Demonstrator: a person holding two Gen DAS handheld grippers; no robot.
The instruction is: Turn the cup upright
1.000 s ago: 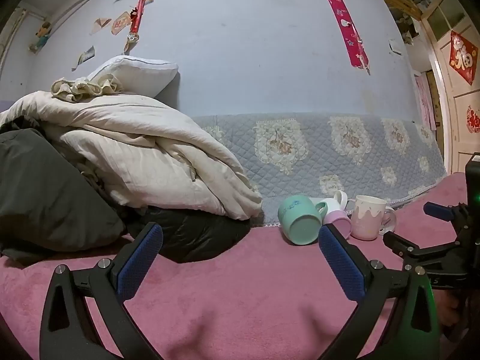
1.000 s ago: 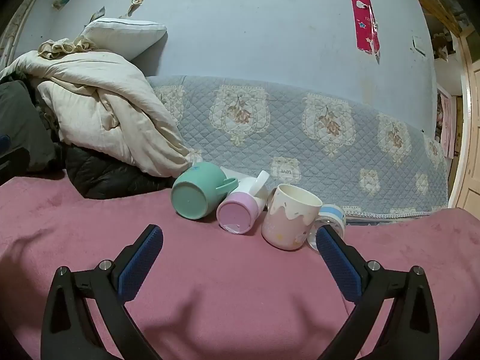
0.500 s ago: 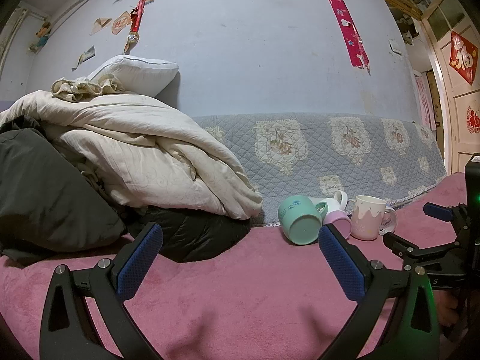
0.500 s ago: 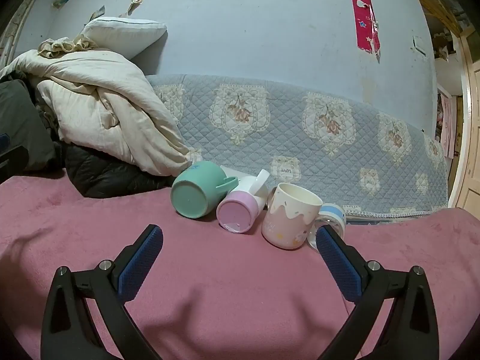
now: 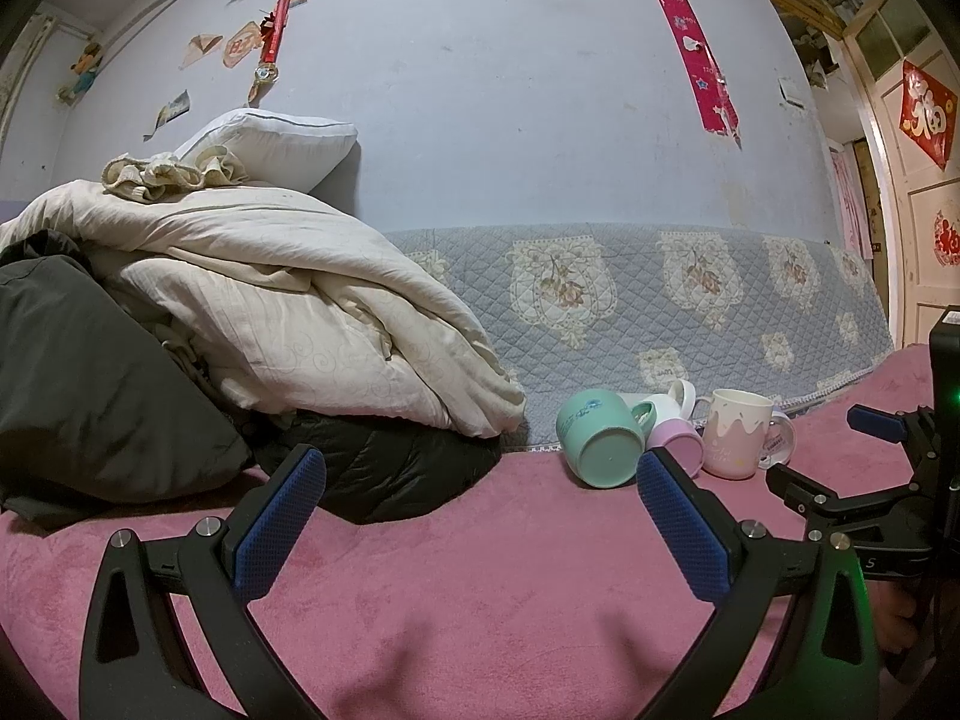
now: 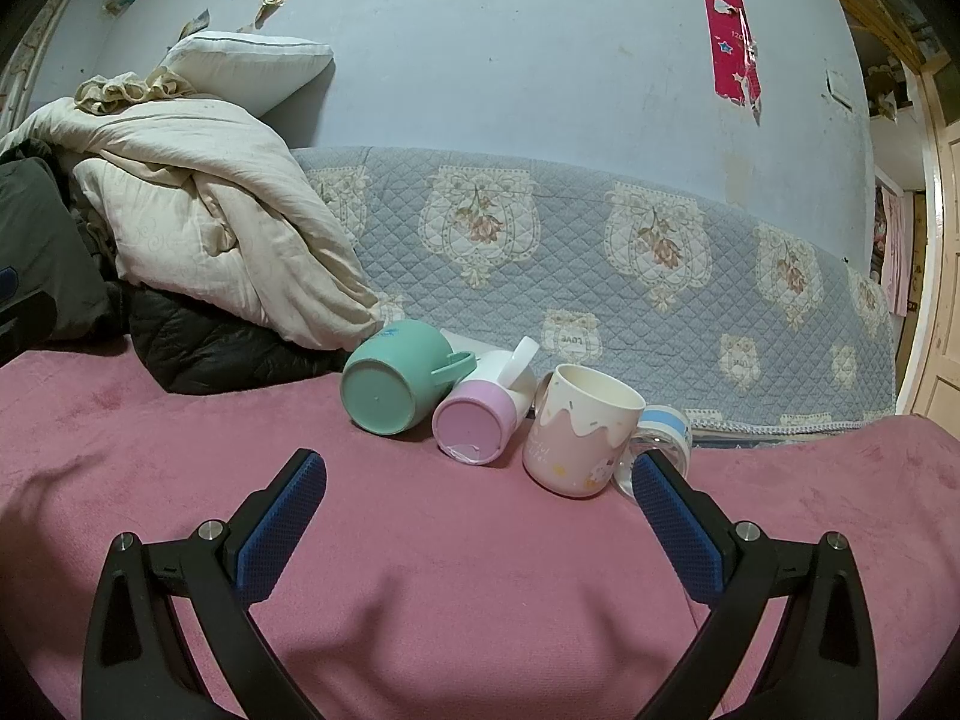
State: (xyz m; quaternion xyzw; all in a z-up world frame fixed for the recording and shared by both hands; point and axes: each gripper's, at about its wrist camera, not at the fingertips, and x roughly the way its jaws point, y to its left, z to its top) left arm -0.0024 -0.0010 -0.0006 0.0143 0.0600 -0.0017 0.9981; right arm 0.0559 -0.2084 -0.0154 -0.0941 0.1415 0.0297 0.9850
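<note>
Several cups sit in a row on the pink bed cover by the quilted backrest. A teal cup [image 6: 393, 381] lies on its side, base toward me; it also shows in the left wrist view [image 5: 600, 439]. A pink-and-white cup [image 6: 480, 420] lies on its side beside it. A cream-and-pink mug [image 6: 579, 438] stands upright. A clear cup with a blue band [image 6: 663, 435] lies behind it. My right gripper [image 6: 480, 525] is open and empty, short of the cups. My left gripper [image 5: 480, 531] is open and empty, farther left.
A heap of cream quilts [image 5: 288, 312] with a pillow and dark jackets [image 5: 384, 468] fills the left side. The grey-blue quilted backrest [image 6: 600, 264] runs behind the cups. The right gripper's body [image 5: 870, 516] shows at the left view's right edge.
My right gripper has edged slightly closer to the cups. The left gripper and the cups have not visibly moved.
</note>
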